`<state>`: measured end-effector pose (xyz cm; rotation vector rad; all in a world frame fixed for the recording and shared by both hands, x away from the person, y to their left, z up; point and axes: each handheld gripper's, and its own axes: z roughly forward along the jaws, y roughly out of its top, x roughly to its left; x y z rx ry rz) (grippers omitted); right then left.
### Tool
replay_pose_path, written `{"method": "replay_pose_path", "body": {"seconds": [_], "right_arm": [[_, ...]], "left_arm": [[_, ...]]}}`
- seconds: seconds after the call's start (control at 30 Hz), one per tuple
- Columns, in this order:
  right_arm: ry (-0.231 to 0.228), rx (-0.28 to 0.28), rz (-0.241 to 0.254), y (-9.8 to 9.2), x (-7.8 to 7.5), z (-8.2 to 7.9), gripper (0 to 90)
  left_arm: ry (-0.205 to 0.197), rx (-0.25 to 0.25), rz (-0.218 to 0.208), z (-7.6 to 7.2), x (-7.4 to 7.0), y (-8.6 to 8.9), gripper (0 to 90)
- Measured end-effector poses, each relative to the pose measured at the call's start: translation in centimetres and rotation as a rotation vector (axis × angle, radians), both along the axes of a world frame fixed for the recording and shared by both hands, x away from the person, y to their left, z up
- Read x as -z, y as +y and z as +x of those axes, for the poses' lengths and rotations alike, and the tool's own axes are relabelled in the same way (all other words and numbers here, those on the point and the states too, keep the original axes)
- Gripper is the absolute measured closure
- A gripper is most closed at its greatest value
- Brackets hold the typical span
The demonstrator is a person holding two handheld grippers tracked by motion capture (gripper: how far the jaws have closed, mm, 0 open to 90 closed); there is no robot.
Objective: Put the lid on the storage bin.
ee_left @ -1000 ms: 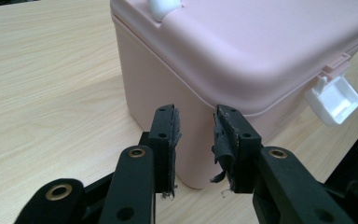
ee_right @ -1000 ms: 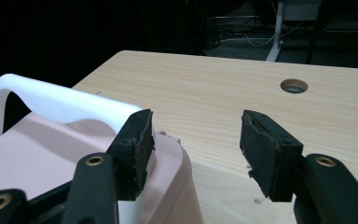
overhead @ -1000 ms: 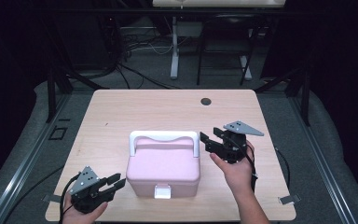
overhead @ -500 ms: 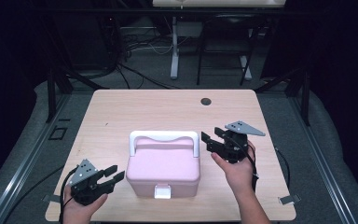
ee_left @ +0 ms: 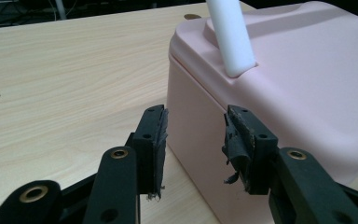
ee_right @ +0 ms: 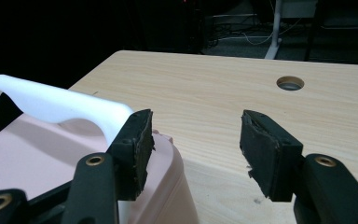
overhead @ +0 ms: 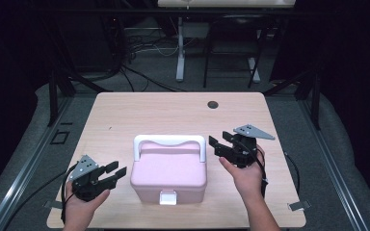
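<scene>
The table [overhead: 125, 115] carries one thing, a pink box [overhead: 168, 173], which sits near the front edge, about midway between the two hands. Its white handle [overhead: 169, 142] stands upright along the far side of the lid, and a white latch [overhead: 167, 197] faces the person. Far back on the table is a small hole [overhead: 213, 104].

The left gripper [overhead: 118, 172] hovers just beside the box's left wall, jaws parted and holding nothing; in the left gripper view the pads [ee_left: 156, 140] frame the box's near corner without touching it. The right gripper [overhead: 217, 144] hangs by the right end of the handle, also spread and empty, and in the right gripper view the handle [ee_right: 51, 105] passes just left of its left jaw.

The step in hand looks like closing in on the box from both sides. To do it well, the right gripper should shift left until the handle's end sits between the pads, then close squarely on it (the worn, frayed pads may slip on smooth plastic). The left one should steady the wall, staying low so the box does not tip.

The box's long axis runs left to right across the table, parallel to the front edge; the handle runs along it.
</scene>
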<state>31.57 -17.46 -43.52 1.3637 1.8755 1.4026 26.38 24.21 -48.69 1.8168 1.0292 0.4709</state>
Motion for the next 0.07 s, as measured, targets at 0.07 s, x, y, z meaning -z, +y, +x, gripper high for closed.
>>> {"method": "replay_pose_path", "body": {"seconds": [0.07], "right_arm": [[0.007,0.001,0.007,-0.12,0.11,0.08,43.8]], "left_arm": [[0.003,-0.001,0.0,0.03,0.1,0.05,57.2]]}}
